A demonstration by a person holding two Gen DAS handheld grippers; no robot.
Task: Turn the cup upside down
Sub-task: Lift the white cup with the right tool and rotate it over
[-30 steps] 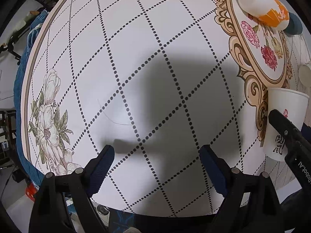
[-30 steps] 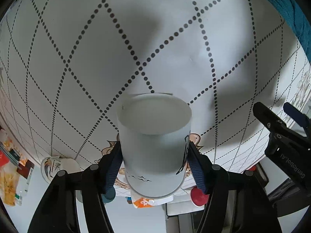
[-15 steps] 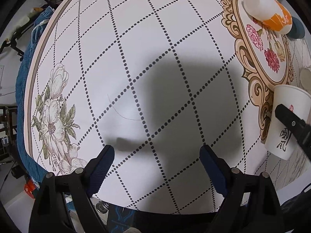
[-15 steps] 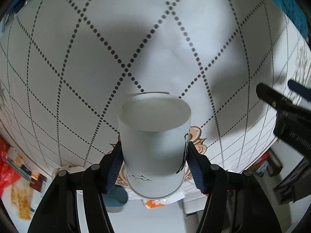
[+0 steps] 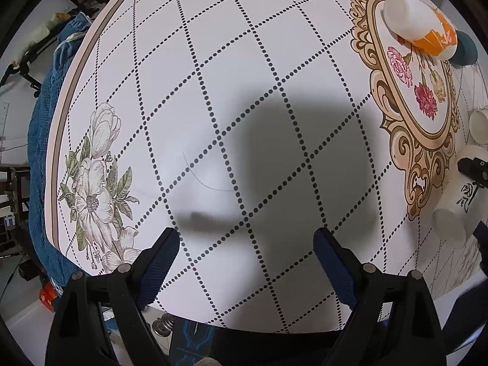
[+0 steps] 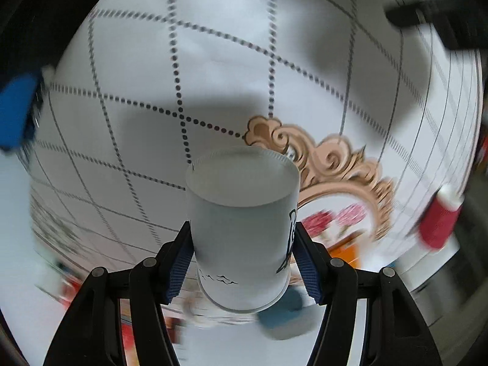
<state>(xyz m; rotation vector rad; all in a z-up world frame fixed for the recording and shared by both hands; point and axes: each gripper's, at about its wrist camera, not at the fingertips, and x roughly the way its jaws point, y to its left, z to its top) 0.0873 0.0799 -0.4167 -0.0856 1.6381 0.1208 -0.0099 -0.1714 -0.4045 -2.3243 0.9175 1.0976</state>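
Observation:
My right gripper (image 6: 242, 262) is shut on a white paper cup (image 6: 242, 222) with black ink marks. The cup's flat closed end points away from the camera, over the patterned tablecloth (image 6: 213, 76). In the left wrist view the same cup (image 5: 460, 210) shows at the far right edge, tilted, with the right gripper's black finger (image 5: 474, 167) across it. My left gripper (image 5: 245, 253) is open and empty above the white dotted cloth (image 5: 244, 76).
An orange and white cup (image 5: 418, 27) lies on its side on the floral medallion (image 5: 424, 91), next to a teal round object (image 5: 465, 48). A small white cup (image 5: 480, 122) is at the right edge. A red cup (image 6: 439, 216) stands near the table edge. Blue fabric (image 5: 39, 140) hangs at the left.
My right gripper has swung and rotated with the cup; its view is blurred and now faces the medallion. In the left wrist view the cup has tilted over and moved right.

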